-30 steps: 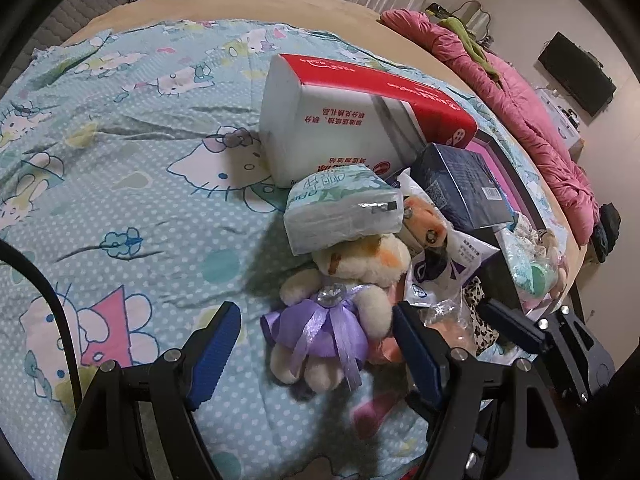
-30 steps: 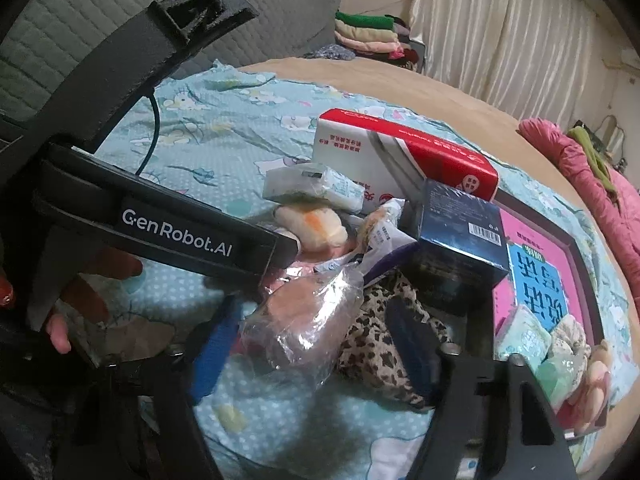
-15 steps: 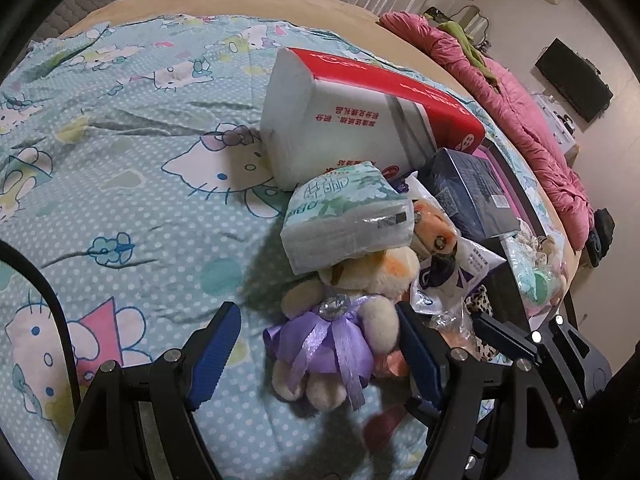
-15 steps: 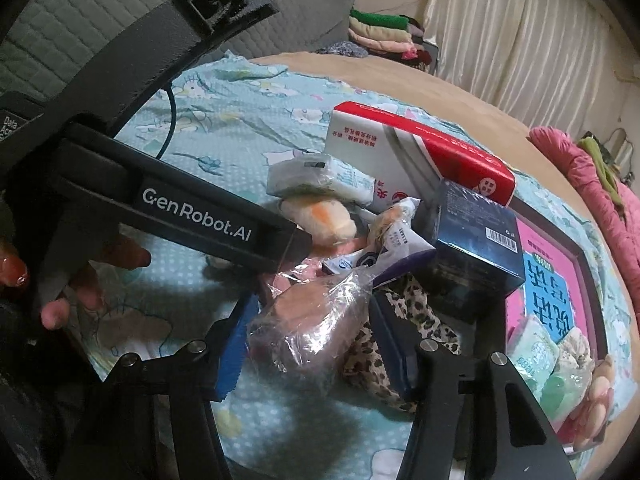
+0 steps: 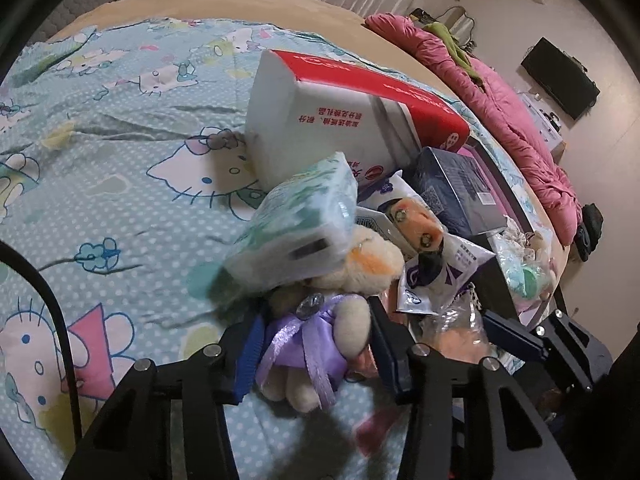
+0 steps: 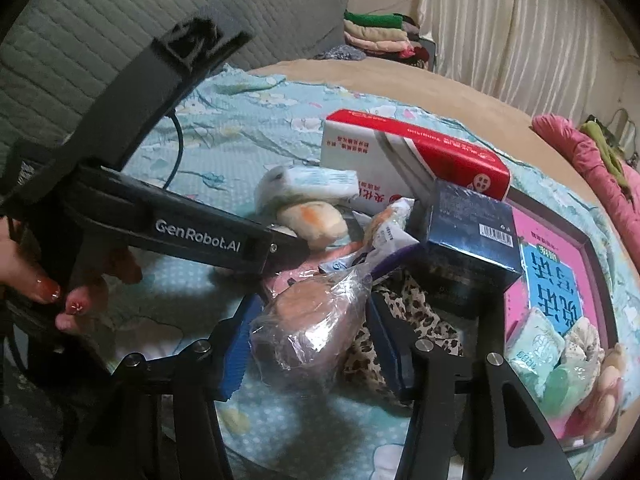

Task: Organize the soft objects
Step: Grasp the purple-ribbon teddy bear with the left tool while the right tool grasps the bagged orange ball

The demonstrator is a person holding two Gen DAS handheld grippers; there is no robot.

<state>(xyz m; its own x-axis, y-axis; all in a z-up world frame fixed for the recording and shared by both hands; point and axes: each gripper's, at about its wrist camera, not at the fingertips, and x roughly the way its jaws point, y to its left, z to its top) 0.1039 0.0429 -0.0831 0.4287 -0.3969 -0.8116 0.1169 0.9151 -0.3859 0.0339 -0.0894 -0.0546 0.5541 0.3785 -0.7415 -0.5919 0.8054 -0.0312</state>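
A cream teddy bear in a purple dress (image 5: 316,332) lies on the Hello Kitty bedsheet (image 5: 120,184). My left gripper (image 5: 316,352) is shut on its body, blue pads on both sides. A green tissue pack (image 5: 296,228) rests tilted and blurred on the bear's head. My right gripper (image 6: 308,344) is closed around a pink soft thing in a clear plastic bag (image 6: 312,320), which lies on a leopard-print cloth (image 6: 404,332). The bear's head (image 6: 316,220) shows behind the left gripper's arm (image 6: 192,232).
A red and white box (image 5: 340,120), a dark blue box (image 5: 456,192) and a purple-white pouch (image 5: 440,272) crowd the pile. A pink-lined tray (image 6: 560,280) on the right holds small soft toys. A pink duvet (image 5: 500,92) lies beyond.
Both grippers have closed, the left on the teddy bear, the right on the bagged pink thing. The tissue pack on the bear's head has tipped and shifted.
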